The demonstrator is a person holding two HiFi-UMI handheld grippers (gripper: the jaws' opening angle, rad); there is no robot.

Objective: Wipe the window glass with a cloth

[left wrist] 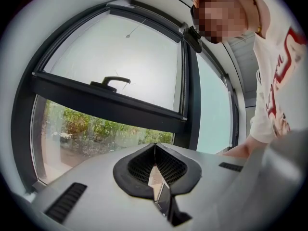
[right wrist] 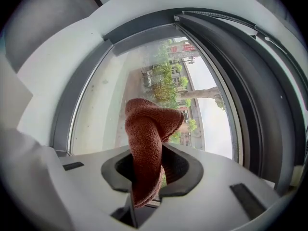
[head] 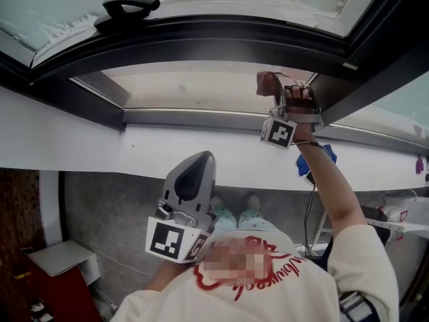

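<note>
A rust-brown knitted cloth (right wrist: 147,134) sticks out from between the jaws of my right gripper (right wrist: 147,174), which is shut on it. In the head view the right gripper (head: 285,96) is raised to the right end of the lower window glass (head: 194,86), with the cloth (head: 270,83) close to or against the pane near the dark frame. The glass (right wrist: 120,81) fills the right gripper view, with trees and buildings outside. My left gripper (head: 192,186) hangs low near my chest, away from the window. Its jaws (left wrist: 155,170) are shut with nothing between them.
A black window frame (head: 221,35) with a black handle (head: 127,7) runs above the lower pane. A white sill (head: 87,136) lies under it. Something blue (head: 326,154) hangs by my right forearm. A white-topped box (head: 64,259) sits on the floor at lower left.
</note>
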